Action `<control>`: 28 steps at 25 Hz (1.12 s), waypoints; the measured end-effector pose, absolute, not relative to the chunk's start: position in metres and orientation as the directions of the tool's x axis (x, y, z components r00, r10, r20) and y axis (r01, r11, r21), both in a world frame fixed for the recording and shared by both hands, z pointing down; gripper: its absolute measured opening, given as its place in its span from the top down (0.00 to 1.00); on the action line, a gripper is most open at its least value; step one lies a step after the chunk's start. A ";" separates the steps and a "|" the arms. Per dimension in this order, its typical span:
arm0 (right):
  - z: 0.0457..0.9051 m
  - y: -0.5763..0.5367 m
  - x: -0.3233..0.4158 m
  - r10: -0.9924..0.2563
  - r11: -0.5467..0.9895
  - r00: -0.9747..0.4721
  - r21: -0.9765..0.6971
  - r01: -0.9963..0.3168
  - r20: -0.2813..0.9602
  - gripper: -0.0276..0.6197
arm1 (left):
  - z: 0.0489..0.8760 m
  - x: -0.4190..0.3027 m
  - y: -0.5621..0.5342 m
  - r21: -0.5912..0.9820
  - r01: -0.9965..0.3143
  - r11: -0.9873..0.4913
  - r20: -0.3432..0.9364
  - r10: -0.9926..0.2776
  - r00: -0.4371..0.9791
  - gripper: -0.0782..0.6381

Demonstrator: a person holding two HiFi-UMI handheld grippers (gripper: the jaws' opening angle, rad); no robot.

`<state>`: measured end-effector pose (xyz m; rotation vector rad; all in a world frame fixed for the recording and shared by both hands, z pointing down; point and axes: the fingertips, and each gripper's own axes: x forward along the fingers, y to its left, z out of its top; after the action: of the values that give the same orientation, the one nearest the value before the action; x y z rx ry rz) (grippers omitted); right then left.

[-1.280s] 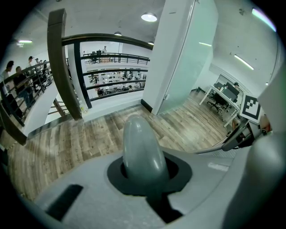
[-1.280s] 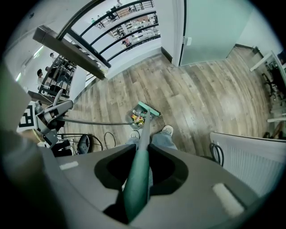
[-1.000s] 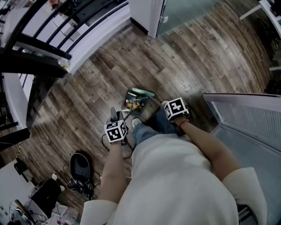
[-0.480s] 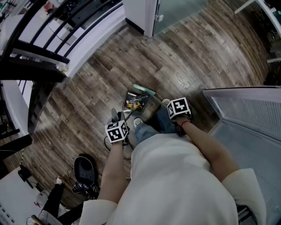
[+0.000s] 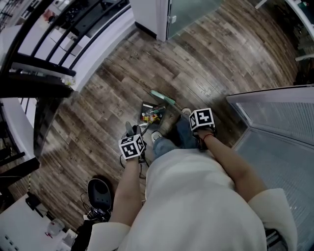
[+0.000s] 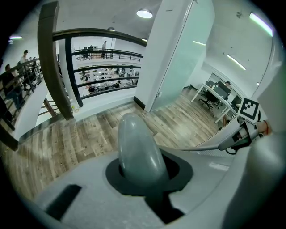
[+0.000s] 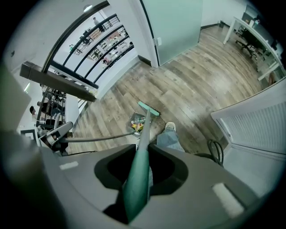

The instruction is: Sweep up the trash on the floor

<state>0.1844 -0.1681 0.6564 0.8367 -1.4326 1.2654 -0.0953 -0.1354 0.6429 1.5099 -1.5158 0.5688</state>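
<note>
Open-plan office, this one! Off to the right of the left gripper [image 6: 143,179] sit white desks [image 6: 215,95] with swivel chairs [image 6: 206,102]. Ahead of it a railed balcony [image 6: 107,54] runs above more workstations, beside a frosted glass partition [image 6: 183,67], with wood-plank floor [image 6: 67,136] below and ceiling lights [image 6: 145,14] overhead.

Both arms reach down, left gripper [image 5: 130,140] clamped on a grey handle [image 6: 136,150], right gripper [image 5: 195,125] clamped on a green handle [image 7: 137,179].

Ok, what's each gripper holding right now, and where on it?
Left gripper: dustpan handle, just below its rounded top. Right gripper: green broom handle, upper part.
</note>
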 end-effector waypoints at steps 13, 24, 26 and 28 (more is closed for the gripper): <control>0.653 -0.156 0.193 0.095 0.174 -0.274 -0.287 -0.942 0.957 0.81 | 0.643 -0.090 -0.128 0.266 -0.955 0.132 0.829 -0.537 0.157 0.83; 0.651 -0.152 0.200 0.073 0.154 -0.274 -0.283 -0.947 0.959 0.81 | 0.643 -0.089 -0.125 0.267 -0.955 0.126 0.828 -0.537 0.161 0.83; 0.651 -0.150 0.202 0.071 0.152 -0.275 -0.283 -0.947 0.959 0.81 | 0.644 -0.089 -0.124 0.267 -0.955 0.125 0.828 -0.537 0.161 0.83; 0.651 -0.149 0.202 0.071 0.150 -0.276 -0.283 -0.947 0.959 0.81 | 0.643 -0.089 -0.123 0.267 -0.955 0.126 0.828 -0.537 0.161 0.83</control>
<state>0.2022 -0.1490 0.6506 0.9062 -1.4469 1.3124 -0.0890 -0.1234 0.6434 1.5314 -1.4951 0.5818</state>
